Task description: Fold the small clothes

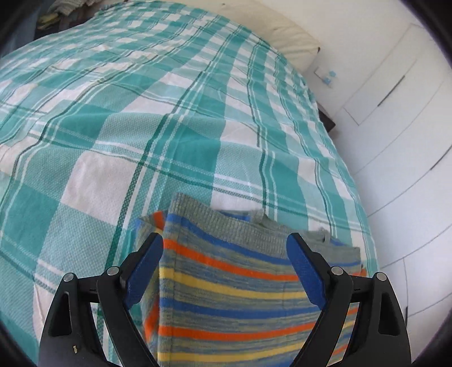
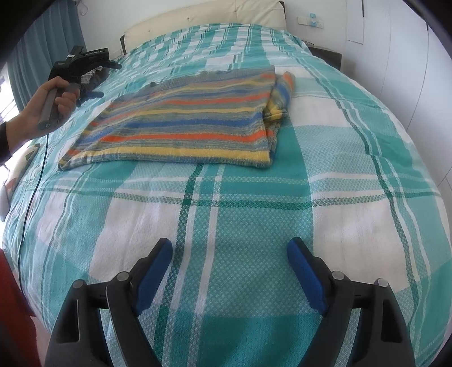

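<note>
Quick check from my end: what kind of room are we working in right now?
Most likely a bedroom: the striped sweater lies on a bed with a teal plaid bedspread, a cushioned headboard behind it and white wardrobe doors alongside.

You have almost nothing to read here. The only lettering sits in white on the top of the black hand-held left gripper (image 2: pixel 84 60) in your right wrist view, and it is too small and blurred to make out. The teal and white checked bedspread (image 2: pixel 240 197) and the striped knitted garment (image 2: pixel 180 118) carry no legible print
</note>
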A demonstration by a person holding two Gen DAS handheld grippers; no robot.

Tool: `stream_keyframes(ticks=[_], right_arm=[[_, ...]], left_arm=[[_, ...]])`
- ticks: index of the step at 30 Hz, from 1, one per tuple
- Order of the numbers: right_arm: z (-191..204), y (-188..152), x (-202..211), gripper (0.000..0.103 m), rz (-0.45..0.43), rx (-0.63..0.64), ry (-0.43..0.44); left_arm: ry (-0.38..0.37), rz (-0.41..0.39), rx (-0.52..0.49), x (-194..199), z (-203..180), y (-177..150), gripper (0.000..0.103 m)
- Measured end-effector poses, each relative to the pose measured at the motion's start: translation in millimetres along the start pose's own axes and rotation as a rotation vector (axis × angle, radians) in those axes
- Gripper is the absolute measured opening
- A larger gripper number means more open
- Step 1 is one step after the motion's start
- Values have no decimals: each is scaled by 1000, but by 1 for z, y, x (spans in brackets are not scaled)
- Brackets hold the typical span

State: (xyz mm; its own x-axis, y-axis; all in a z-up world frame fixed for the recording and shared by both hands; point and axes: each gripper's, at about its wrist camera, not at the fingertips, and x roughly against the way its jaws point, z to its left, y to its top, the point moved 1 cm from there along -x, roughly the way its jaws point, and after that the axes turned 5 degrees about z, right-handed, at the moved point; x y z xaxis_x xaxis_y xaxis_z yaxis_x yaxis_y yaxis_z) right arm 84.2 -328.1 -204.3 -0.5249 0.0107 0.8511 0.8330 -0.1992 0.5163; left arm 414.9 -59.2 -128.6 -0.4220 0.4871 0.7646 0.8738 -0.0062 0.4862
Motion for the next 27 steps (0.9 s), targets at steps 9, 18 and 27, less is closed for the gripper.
stream_keyframes(ticks=[9, 18, 27], right_arm=[[-2, -2, 4, 83, 13, -14, 13], [-56, 31, 33, 83, -67, -199, 147], [-127, 178, -40, 78, 56, -230, 398]], left_arm=[[309, 171, -347, 10, -18, -159, 88], [107, 100, -731, 14, -164, -204, 89], [28, 120, -828, -82, -270, -233, 89]])
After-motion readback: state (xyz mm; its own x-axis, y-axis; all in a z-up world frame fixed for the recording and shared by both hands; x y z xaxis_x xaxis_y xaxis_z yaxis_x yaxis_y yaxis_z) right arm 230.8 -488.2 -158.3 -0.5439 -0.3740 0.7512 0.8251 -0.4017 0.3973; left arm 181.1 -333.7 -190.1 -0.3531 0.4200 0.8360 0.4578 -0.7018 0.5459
